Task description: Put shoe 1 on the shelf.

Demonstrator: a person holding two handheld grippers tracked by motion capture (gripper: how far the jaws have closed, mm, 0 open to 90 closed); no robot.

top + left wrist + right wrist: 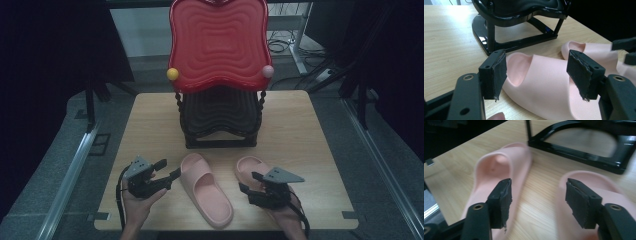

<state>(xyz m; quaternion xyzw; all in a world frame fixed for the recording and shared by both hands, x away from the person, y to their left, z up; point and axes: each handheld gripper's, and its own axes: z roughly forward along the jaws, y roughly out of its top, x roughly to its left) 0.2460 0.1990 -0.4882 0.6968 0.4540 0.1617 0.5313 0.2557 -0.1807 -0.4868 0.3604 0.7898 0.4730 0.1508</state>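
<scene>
Black rack (220, 117) blocks table (150, 125) behind slippers (207, 187)

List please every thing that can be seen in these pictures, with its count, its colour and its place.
slippers: two, pink, side by side on the near part of the table, one between the grippers, one under the right gripper.
rack: one, red top tier, black lower tier and base, at the table's far middle.
balls: two, yellow and pink, at the red tier's front corners.
table: one, light wood.
left gripper: black, open, beside the nearer slipper.
right gripper: black, open, over the other slipper.
hands: two, at the near edge.
</scene>
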